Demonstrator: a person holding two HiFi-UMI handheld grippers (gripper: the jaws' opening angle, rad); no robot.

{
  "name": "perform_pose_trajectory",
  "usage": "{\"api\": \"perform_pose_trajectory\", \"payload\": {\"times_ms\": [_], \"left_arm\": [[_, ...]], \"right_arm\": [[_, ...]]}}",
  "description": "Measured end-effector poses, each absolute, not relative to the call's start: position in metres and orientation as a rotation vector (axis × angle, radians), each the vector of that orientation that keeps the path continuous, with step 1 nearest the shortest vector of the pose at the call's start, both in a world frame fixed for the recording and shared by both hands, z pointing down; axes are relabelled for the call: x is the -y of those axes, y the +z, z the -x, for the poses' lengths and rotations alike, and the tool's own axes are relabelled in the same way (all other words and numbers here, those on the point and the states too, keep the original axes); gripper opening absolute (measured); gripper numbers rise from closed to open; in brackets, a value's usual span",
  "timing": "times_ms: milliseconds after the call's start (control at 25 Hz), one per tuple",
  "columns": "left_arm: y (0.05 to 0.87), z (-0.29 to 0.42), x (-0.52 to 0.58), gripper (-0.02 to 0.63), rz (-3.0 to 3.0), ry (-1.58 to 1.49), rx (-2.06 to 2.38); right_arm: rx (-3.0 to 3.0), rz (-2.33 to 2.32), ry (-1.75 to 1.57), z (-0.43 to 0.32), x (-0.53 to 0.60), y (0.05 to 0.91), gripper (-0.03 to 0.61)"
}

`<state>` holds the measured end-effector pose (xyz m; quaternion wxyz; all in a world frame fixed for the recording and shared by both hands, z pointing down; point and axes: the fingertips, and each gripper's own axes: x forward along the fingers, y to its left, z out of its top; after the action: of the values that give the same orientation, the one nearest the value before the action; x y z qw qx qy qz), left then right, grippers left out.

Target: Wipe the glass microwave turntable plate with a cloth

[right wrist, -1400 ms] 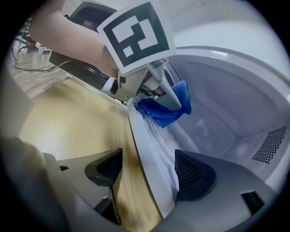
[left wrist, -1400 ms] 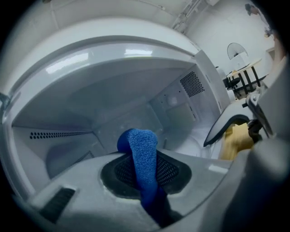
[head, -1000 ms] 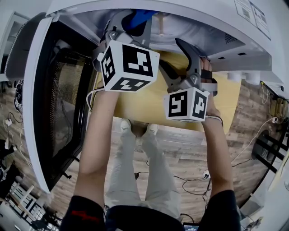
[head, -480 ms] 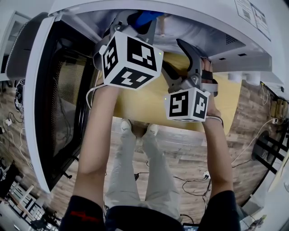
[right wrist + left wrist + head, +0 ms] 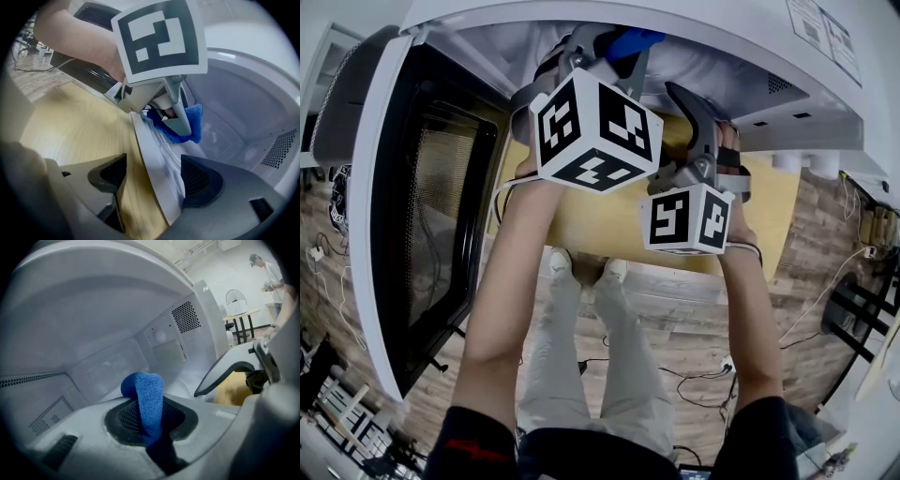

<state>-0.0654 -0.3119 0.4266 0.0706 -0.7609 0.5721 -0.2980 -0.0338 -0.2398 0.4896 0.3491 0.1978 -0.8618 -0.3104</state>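
Note:
The glass turntable plate (image 5: pixel 157 154) stands on edge between the jaws of my right gripper (image 5: pixel 152 176), which is shut on its rim in front of the open microwave. My left gripper (image 5: pixel 150 423) is shut on a blue cloth (image 5: pixel 145 399), folded over its fingertips. In the right gripper view the blue cloth (image 5: pixel 187 124) lies against the plate's far face, beside the left gripper's finger (image 5: pixel 180 119). In the head view the cloth (image 5: pixel 630 40) shows above the left marker cube (image 5: pixel 598 131); the right marker cube (image 5: pixel 686 217) sits lower right. The plate itself is hidden there.
The white microwave cavity (image 5: pixel 93 324) surrounds the left gripper, with vent holes (image 5: pixel 184 317) on its wall. Its door (image 5: pixel 422 216) hangs open at the left. A yellow tabletop (image 5: pixel 600 220) lies below. A person (image 5: pixel 269 273) stands far back in the room.
My left gripper has moved to the right and farther toward the microwave cavity with the cloth in it. The right gripper and plate have stayed nearly still.

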Motion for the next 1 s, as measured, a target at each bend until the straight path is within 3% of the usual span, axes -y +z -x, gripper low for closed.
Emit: {"api": "perform_pose_trajectory", "payload": {"times_ms": [1000], "left_arm": [[0.429, 0.032, 0.312, 0.058, 2.246, -0.929, -1.493]], "right_arm": [[2.24, -0.517, -0.806, 0.034, 0.24, 0.489, 0.316]]}}
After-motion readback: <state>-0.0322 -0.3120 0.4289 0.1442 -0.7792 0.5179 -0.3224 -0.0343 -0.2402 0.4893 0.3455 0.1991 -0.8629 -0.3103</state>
